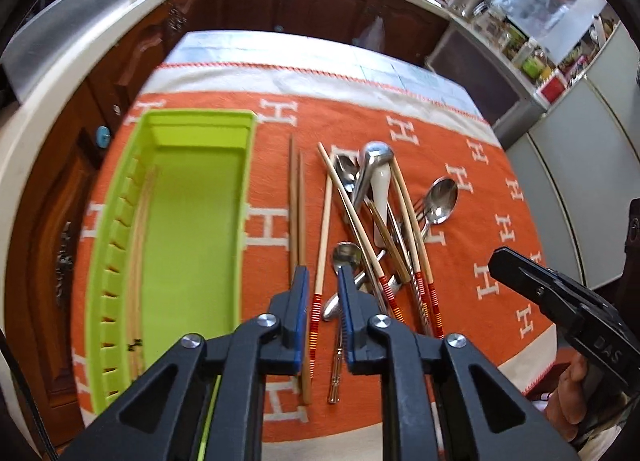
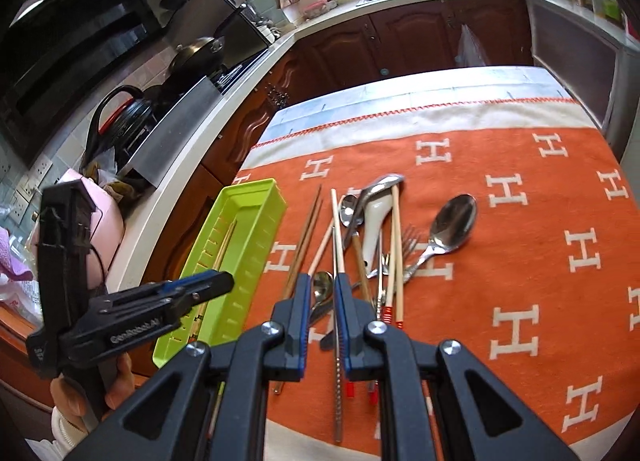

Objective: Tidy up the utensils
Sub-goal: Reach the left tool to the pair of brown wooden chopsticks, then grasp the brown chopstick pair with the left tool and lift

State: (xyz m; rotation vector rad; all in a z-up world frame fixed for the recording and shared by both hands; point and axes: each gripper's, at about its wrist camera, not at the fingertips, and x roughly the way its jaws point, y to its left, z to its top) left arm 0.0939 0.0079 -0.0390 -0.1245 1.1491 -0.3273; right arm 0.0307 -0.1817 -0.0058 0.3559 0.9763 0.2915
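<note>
A lime-green tray point(image 1: 200, 115) point(image 2: 256, 185) sits at the left of the orange cloth, with light wooden chopsticks point(image 1: 140, 241) point(image 2: 224, 245) lying along its slotted side. To its right is a loose pile: two brown chopsticks point(image 1: 296, 201) point(image 2: 308, 221), red-banded chopsticks point(image 1: 416, 221), a white ceramic spoon point(image 1: 380, 181) point(image 2: 374, 217), a fork point(image 1: 418, 207) point(image 2: 410, 237) and a large steel spoon point(image 1: 440, 201) point(image 2: 456, 223). My left gripper point(image 1: 322, 273) point(image 2: 228, 281) hovers by the tray's near end, jaws nearly together and empty. My right gripper point(image 2: 323, 281) point(image 1: 496, 257) hangs over the pile's near side, also narrow and empty.
The orange H-patterned cloth point(image 2: 540, 261) covers the table, whose left edge runs close to dark wood cabinets point(image 1: 48, 221). A cream counter carries a stove with a pan point(image 2: 196, 53). A hand point(image 1: 568, 389) holds the right gripper's handle at the table's right corner.
</note>
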